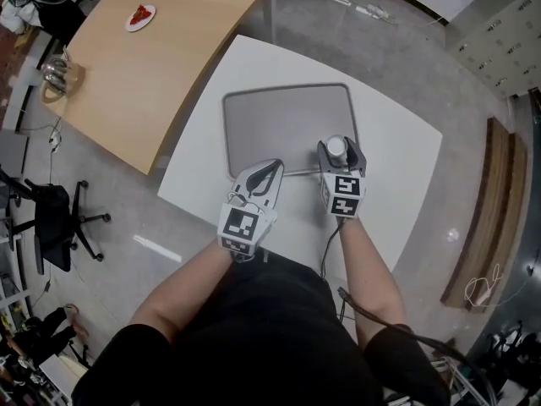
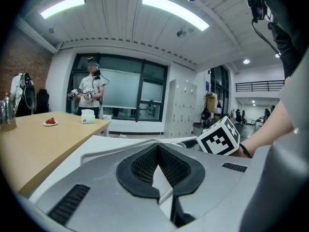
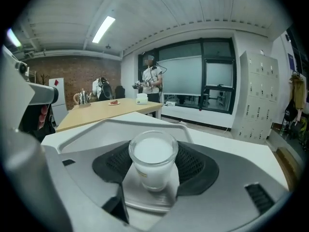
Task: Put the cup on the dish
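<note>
The small clear glass cup of white liquid [image 3: 153, 159] is pinched upright between the jaws of the right gripper [image 1: 337, 154], inside the 5 o'clock corner of the flat grey rectangular dish [image 1: 283, 117]. I cannot tell whether its base touches the dish yet. Carrying looks done; setting down and letting go remain. The left gripper [image 1: 272, 169], at the dish's 6 o'clock rim, is pressed together on nothing.

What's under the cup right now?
The grey tray lies under the cup, which the right gripper holds in its jaws. The cup's base hides whether it touches the tray.
</note>
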A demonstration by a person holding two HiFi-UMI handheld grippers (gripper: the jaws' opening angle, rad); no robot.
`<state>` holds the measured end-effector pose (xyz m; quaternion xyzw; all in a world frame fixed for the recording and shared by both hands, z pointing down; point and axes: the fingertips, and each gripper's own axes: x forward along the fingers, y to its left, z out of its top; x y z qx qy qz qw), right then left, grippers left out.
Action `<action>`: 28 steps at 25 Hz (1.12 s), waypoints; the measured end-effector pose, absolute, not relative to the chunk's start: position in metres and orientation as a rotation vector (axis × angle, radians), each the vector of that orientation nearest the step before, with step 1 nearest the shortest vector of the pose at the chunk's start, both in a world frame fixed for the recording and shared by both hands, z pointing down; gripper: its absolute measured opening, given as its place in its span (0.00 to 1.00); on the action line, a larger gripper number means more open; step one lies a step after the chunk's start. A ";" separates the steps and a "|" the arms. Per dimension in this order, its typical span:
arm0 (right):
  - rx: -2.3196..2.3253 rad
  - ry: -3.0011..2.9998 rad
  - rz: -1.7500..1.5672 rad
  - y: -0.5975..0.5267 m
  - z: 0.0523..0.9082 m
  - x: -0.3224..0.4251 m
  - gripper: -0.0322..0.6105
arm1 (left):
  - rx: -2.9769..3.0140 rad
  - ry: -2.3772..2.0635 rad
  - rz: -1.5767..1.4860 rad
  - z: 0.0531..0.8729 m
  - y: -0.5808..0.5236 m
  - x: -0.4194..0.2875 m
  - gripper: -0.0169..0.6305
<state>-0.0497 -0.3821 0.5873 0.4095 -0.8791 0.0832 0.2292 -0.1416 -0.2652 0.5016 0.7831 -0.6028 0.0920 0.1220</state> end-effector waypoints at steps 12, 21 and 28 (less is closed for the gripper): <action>1.152 -2.478 0.276 -0.379 0.595 -0.052 0.46 | 2.276 -1.759 0.265 0.502 -0.266 -0.149 0.03; 1.265 -2.617 0.303 -0.351 0.524 -0.035 0.46 | 2.378 -1.741 0.170 0.462 -0.271 -0.133 0.03; 1.481 -2.718 0.197 -0.303 0.421 0.004 0.11 | 2.452 -1.695 0.045 0.408 -0.270 -0.100 0.03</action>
